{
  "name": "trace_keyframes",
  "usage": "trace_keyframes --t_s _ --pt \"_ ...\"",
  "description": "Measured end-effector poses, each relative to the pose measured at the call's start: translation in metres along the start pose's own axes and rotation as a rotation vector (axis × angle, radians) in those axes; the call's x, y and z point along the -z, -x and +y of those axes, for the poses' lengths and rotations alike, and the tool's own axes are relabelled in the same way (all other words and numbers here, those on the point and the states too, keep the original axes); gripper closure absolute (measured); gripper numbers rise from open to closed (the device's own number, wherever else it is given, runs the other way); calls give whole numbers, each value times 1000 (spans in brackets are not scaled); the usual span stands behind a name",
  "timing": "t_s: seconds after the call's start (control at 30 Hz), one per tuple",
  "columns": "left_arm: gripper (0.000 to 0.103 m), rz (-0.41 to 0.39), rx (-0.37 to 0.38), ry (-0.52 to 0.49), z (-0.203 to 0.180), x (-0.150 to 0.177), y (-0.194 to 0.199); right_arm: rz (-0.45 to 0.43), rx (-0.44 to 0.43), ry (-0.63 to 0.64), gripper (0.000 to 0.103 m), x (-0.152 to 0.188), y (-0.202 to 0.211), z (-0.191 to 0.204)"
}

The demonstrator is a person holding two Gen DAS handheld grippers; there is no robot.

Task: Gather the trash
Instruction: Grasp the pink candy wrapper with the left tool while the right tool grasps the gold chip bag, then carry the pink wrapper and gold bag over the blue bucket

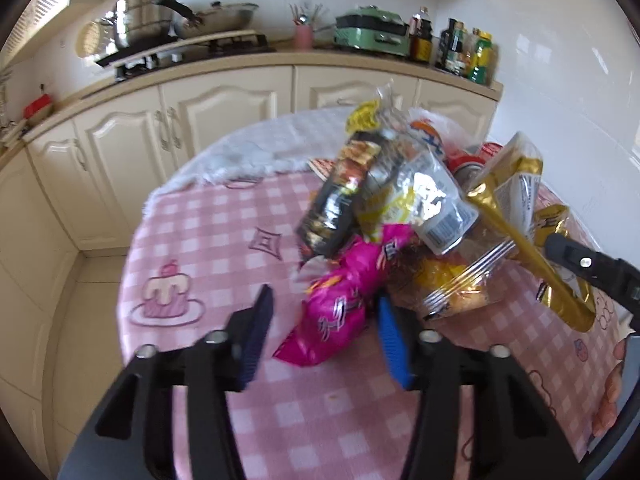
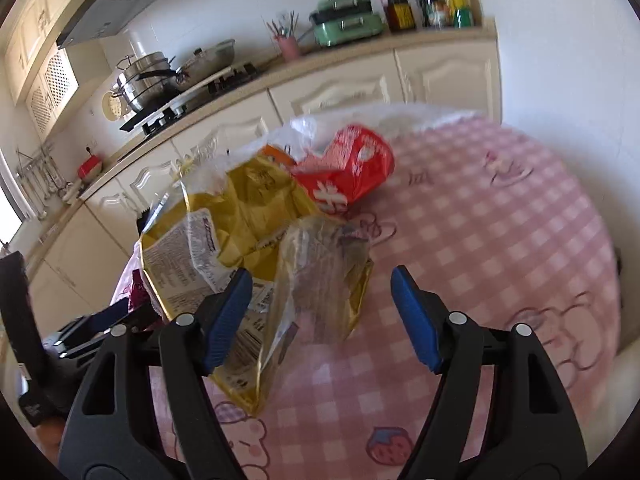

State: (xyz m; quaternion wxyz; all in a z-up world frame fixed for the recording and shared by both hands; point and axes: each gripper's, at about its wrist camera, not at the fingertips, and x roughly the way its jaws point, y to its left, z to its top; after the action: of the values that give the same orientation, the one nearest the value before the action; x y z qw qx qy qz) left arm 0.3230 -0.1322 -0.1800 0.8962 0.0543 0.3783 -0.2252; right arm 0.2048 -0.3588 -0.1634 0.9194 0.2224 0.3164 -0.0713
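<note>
Wrappers lie heaped on one pink checked cloth tabletop (image 1: 224,232). In the left wrist view, the left claw (image 1: 324,332) stands spread, its two blue pads either side of one crinkled magenta snack packet (image 1: 340,304); the far pad looks close against it, the near pad apart. Just beyond lie one black foil packet (image 1: 340,192) and one clear ribbed plastic tray (image 1: 460,280). To its right a second claw tip meets a gold foil bag (image 1: 528,248).

In the right wrist view, the right claw (image 2: 320,312) is spread around that yellowish bag's (image 2: 320,280) clear end, pads not pressing. Beyond sits one red carton (image 2: 352,168).
</note>
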Motion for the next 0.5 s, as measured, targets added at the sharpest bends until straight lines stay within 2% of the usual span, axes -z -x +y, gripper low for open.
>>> trace_keyframes --t_s 0.13,0.2,0.3,0.5 --pt "72 -4 39 23 0 0 -1 8 -21 13 74 1 0 0" --pt "73 -19 54 32 -1 3 5 -11 -19 26 93 1 5 1" --pt "73 -50 73 42 -2 6 20 -53 10 50 94 3 16 4" --pt "73 -129 88 52 -5 16 64 -166 0 76 95 3 56 15"
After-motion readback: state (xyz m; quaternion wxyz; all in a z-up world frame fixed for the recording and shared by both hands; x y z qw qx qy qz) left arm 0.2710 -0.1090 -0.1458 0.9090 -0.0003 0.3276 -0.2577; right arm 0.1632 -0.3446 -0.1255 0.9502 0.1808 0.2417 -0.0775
